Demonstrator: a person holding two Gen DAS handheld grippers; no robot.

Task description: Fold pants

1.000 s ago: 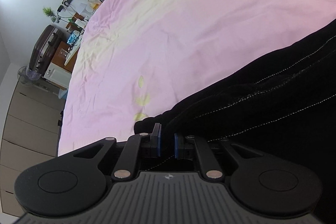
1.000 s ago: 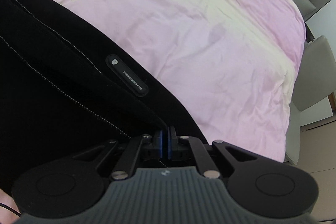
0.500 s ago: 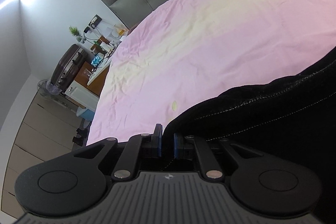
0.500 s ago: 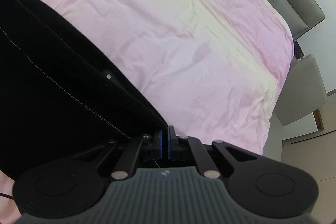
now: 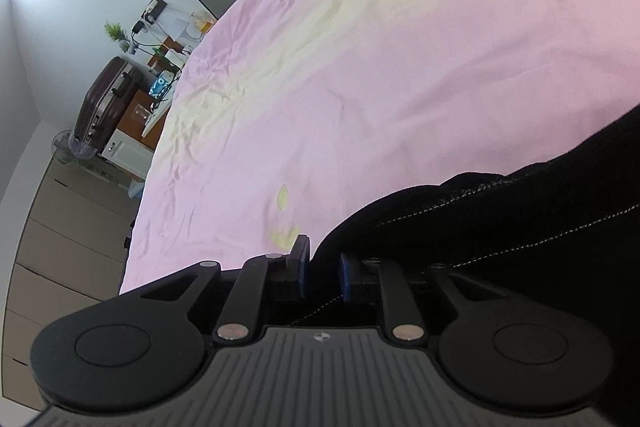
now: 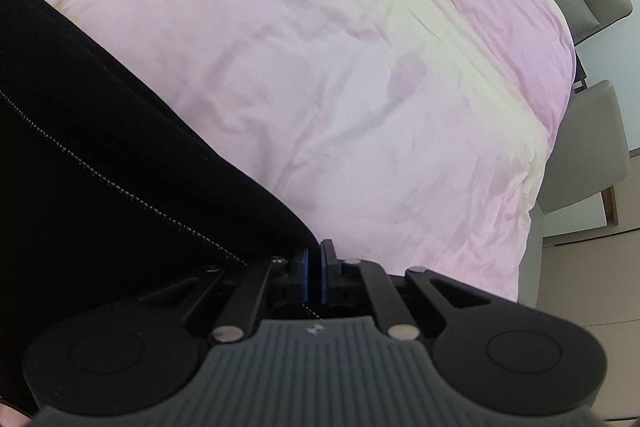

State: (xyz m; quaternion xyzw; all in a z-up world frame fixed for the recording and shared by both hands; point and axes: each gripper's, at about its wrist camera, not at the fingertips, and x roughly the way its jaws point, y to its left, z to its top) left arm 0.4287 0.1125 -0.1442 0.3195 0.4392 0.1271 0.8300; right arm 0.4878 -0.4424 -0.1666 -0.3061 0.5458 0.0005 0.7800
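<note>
1. The left gripper point(image 5: 322, 273) is seen with jaws opening; a second ago they were pinched on the pants point(image 5: 500, 227), whose edge now lies loosely between them.
2. The right gripper point(image 6: 314, 277) is pressed together on the pants' edge.
3. A release onto the bedsheet point(image 5: 360, 67) is judged underway.
4. The pants are black, soft, with pale stitching; the sheet is pink and creased.

Black pants point(image 6: 120, 163) — claw-pinched point(image 6: 314, 277) — pink bedsheet point(image 6: 360, 67)

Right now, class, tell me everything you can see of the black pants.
The black pants look soft and thick, with pale dashed stitching along the seams. They lie bunched on the pink bedsheet. One edge sits between the left gripper, whose jaws are opening with visible gaps beside the cloth. The right gripper is shut on another edge.
</note>
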